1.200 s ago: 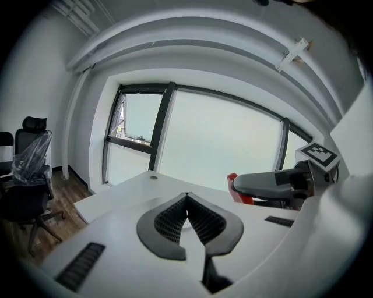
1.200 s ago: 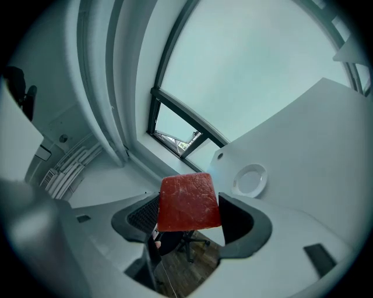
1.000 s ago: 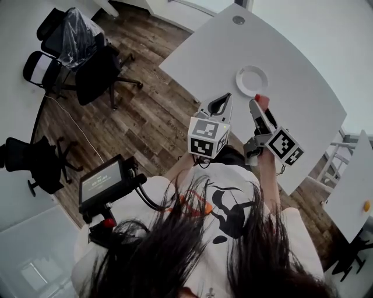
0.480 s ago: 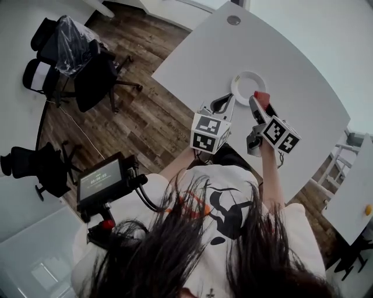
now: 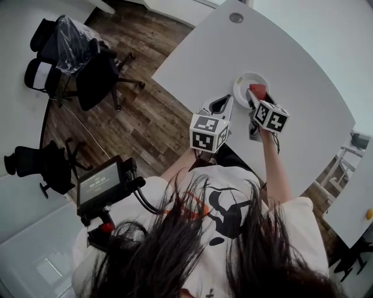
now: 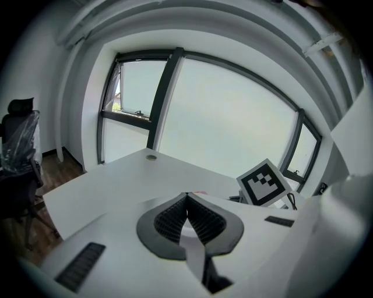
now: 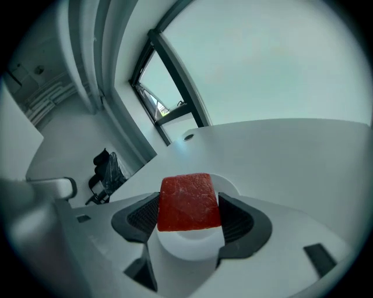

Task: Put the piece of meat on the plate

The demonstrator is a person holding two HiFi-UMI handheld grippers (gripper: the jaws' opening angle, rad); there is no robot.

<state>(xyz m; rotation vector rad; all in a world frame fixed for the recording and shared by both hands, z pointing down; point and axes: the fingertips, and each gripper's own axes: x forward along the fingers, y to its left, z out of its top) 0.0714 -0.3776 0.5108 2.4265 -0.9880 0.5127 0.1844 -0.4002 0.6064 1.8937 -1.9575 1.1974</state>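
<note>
A red slab of meat (image 7: 189, 202) is clamped between the jaws of my right gripper (image 7: 190, 216). In the head view the meat (image 5: 257, 91) hangs over the near rim of the small white plate (image 5: 245, 81) on the white table (image 5: 303, 99). Through the right gripper view, the plate (image 7: 187, 244) shows just below and behind the meat. My left gripper (image 5: 222, 105) is held left of the plate by the table's edge. Its jaws (image 6: 186, 214) are pressed together with nothing between them. The right gripper's marker cube (image 6: 265, 183) shows in the left gripper view.
A round grommet (image 5: 236, 18) sits at the far end of the table. Black office chairs (image 5: 87, 64) stand on the wooden floor to the left. A device with a screen (image 5: 102, 183) hangs at the person's left side. Another white table (image 5: 358, 192) lies at the right.
My right gripper has carried the meat forward from the table's near side until it is over the plate's near rim. The left gripper has stayed about where it was.
</note>
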